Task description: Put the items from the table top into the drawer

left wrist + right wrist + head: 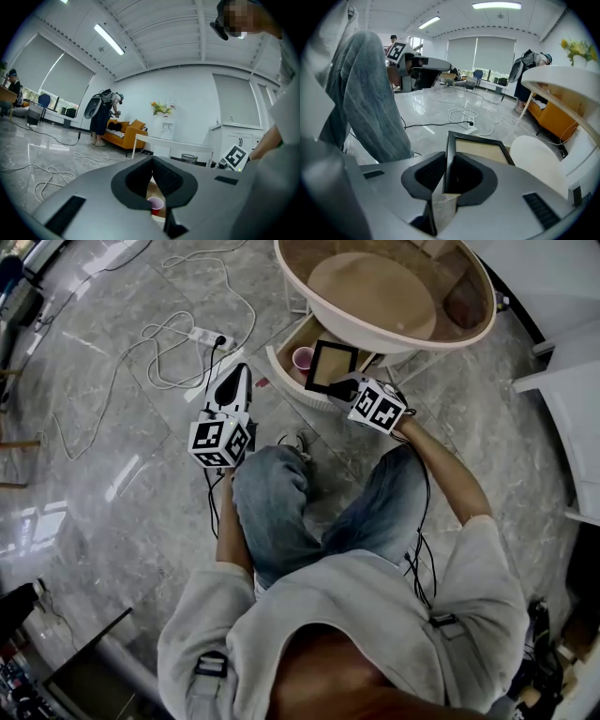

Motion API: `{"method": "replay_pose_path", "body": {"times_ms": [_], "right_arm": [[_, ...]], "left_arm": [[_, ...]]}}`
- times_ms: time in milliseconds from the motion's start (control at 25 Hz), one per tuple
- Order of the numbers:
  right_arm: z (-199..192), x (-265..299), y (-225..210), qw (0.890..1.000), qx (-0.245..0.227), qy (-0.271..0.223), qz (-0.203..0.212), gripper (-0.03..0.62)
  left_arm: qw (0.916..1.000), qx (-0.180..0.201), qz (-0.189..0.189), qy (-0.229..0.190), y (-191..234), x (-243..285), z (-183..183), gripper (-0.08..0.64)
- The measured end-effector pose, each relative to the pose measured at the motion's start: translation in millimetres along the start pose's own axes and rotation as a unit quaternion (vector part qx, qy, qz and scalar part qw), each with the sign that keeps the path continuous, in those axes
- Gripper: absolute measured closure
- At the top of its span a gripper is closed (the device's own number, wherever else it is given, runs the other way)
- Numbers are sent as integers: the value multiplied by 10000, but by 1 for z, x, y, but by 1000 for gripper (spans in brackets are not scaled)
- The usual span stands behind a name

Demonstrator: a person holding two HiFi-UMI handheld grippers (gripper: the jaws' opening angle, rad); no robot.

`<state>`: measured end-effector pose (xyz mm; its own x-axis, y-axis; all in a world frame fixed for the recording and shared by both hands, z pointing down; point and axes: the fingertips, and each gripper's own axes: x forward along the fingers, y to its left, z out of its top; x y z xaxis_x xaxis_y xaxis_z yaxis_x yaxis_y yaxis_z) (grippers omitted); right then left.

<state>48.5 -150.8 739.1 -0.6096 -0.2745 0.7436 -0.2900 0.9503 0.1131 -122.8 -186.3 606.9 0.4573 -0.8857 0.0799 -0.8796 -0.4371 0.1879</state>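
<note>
1. One picture frame [331,367] is the item in hand: a black rectangular border around a flat tan panel. No glare or print can be made out on the panel.
2. Location – in the head view the frame sits over the open drawer [281,360] under the near edge of the round table [412,341], just right of a pink cup [303,357] that stands inside the drawer. Whether the frame touches the drawer cannot be told.
3. Right gripper [345,388]: clamped on the frame. The right gripper view shows the frame [480,150] with its left border pinched edge-on between the two dark pads [429,171], while the rest of the frame reaches out beyond the jaws and to the right.
4. Right arm pose – the forearm reaches from the person's right side toward the far drawer, and the gripper tilts downward with its marker cube facing up.
5. Left gripper [232,381]: jaws together, with nothing held between them. It is held level to the left of the drawer, near the person's left knee, and points toward the far side.
6. In the left gripper view the cup [155,204] shows through the slim gap behind the closed tips of the left gripper [151,173].
7. Table top as seen: a cream rim around a glass surface.
</note>
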Motion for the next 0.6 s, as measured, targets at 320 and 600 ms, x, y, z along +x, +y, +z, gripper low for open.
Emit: {"method": "replay_pose_path", "body": {"times_ms": [320,600], "right_arm": [[-38,17,-4,9988,264,368,206,504],[-56,39,-25,9970,440,616,188,503]], "left_arm": [[10000,-68,27,-31,6,-3,-1,545],[9999,77,-119,22,-1,-2,0,545]]}}
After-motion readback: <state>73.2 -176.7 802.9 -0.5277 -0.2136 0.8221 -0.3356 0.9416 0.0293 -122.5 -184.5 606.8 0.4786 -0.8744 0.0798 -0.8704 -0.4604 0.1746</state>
